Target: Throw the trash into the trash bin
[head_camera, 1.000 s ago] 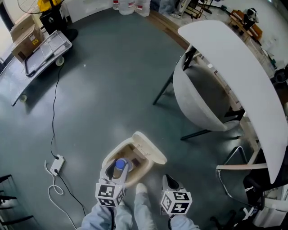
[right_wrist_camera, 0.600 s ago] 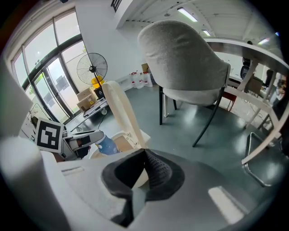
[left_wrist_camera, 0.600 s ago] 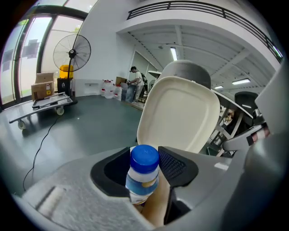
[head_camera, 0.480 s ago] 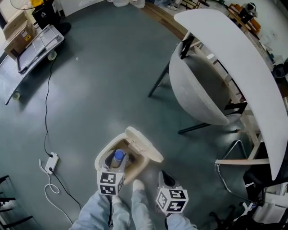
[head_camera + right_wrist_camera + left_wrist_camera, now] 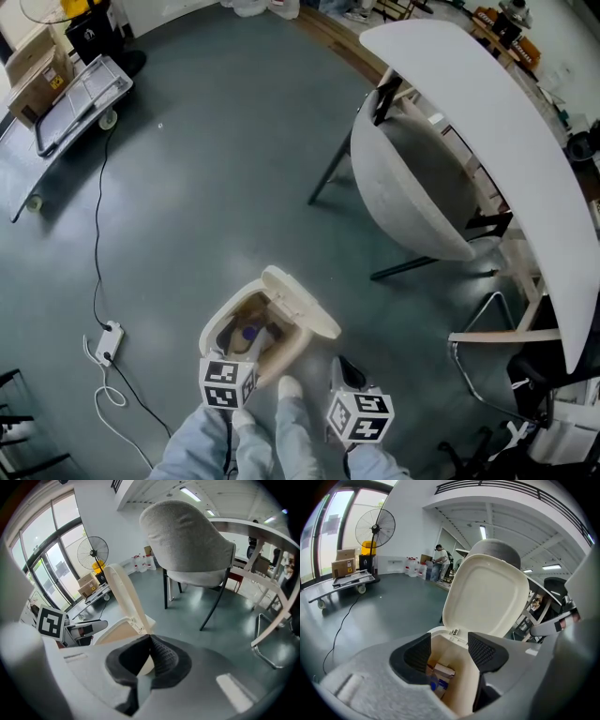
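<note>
The cream trash bin (image 5: 214,326) stands on the floor at my feet with its lid (image 5: 305,305) swung up. My left gripper (image 5: 242,349) hangs just over the bin's mouth, its jaws opening with nothing between them (image 5: 450,651). A bottle with a blue cap (image 5: 248,333) lies down inside the bin, beside a small box (image 5: 443,671) and other trash. The lid (image 5: 485,595) rises right behind the left fingers. My right gripper (image 5: 347,371) stays to the right of the bin, shut and empty (image 5: 149,639).
A grey shell chair (image 5: 412,202) sits under a white table (image 5: 487,122) to the right. A power strip (image 5: 109,341) and its cable trail on the floor at left. A flat cart (image 5: 80,98) with boxes stands far left. The person's legs (image 5: 281,436) are below the bin.
The left jaws have spread and let the bottle go; it has dropped from between them down into the bin. The right gripper has stayed put.
</note>
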`<state>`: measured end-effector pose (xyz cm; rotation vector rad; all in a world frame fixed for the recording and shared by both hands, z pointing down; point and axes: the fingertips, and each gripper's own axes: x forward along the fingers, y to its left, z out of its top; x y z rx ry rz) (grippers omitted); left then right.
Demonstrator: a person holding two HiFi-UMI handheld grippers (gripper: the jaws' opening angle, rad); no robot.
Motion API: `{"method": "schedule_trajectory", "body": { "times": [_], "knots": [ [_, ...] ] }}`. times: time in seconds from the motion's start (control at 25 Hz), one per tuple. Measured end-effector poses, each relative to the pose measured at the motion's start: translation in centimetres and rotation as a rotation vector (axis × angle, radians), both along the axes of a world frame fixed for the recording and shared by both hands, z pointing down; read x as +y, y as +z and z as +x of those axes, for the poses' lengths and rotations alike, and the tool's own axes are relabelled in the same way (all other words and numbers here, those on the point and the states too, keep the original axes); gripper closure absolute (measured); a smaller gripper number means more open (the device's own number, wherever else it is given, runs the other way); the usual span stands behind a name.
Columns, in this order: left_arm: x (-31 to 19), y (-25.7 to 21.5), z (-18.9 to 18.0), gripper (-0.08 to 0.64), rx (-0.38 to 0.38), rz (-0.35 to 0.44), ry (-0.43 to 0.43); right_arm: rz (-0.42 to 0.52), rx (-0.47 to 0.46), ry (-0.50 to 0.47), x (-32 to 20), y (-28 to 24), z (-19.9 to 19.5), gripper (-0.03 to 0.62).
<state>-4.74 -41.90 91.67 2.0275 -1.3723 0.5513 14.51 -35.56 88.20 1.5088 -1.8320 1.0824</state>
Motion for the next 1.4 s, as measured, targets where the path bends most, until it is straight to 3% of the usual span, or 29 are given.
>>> {"method": "schedule_trajectory", "body": {
  "times": [0.36, 0.64, 1.12, 1.4],
  "knots": [
    [1.2, -3.8, -2.2, 0.301, 0.03, 0.03, -0.047, 0.024, -0.002, 0.002, -0.2, -2.5, -1.3, 0.589],
    [3.0, -11.2, -3.2, 0.309, 0.065, 0.081, -0.058, 0.078, 0.01, -0.019, -0.6, -8.2, -2.9, 0.589],
    [9.9, -29.1, -8.5, 0.516, 0.031, 0.198, -0.15, 0.185, 0.046, -0.108, 4.3, -22.9, -5.8, 0.589],
    [13.2, -37.7, -10.7, 0.551, 0.051, 0.255, -0.199, 0.299, 0.055, -0.149, 6.4, -31.7, -7.6, 0.589]
  ]
}}
